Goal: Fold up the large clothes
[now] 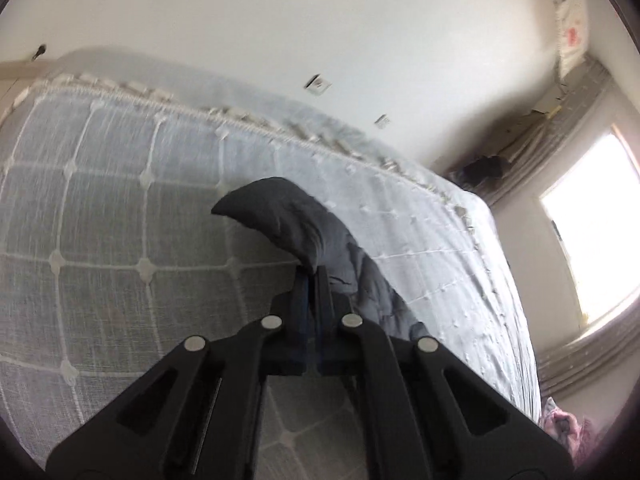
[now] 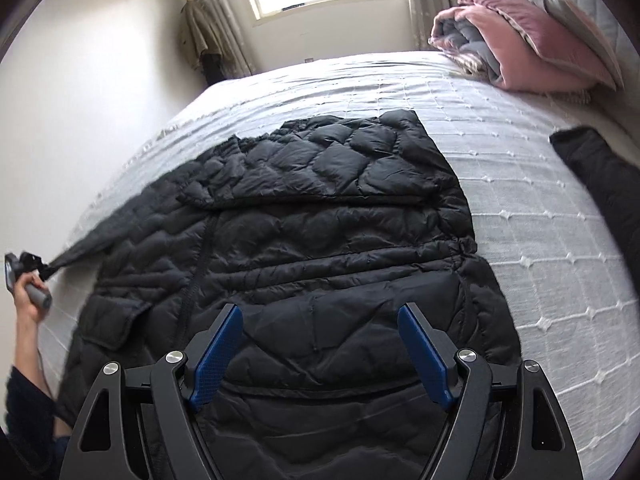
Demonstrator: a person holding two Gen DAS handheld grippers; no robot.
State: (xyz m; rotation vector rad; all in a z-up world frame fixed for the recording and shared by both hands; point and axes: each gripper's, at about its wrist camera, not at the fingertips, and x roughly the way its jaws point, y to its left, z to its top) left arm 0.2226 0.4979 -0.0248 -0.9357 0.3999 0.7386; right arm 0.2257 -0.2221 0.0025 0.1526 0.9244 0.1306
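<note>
Left tongs [image 1: 312, 276] are clamped tight on the cuff of the sleeve [image 1: 280, 216], and in the right wrist view we see them way out at 9 o'clock [image 2: 44, 270], pulling that sleeve [image 2: 132, 216] straight off the side of the jacket. Right tongs [image 2: 320, 344] are spread wide with nothing in them, hovering over the lower part of the black puffer jacket [image 2: 320, 216].

The jacket lies face up and spread across the grey bedspread [image 2: 540, 280], zipper running up the middle, a pocket flap toward 8 o'clock. A pink folded quilt [image 2: 520, 40] sits on the bed up at 1 o'clock, well apart from it.

So we reckon we're at the sleeve step: it's stretched out and ready to be swung in over the chest. Next move looks like carrying that cuff across toward 3 o'clock and laying it flat on the body, maybe with the right tongs pinning the jacket so the slippery puffer shell doesn't slide along. Can't tell where the other sleeve is from here.
</note>
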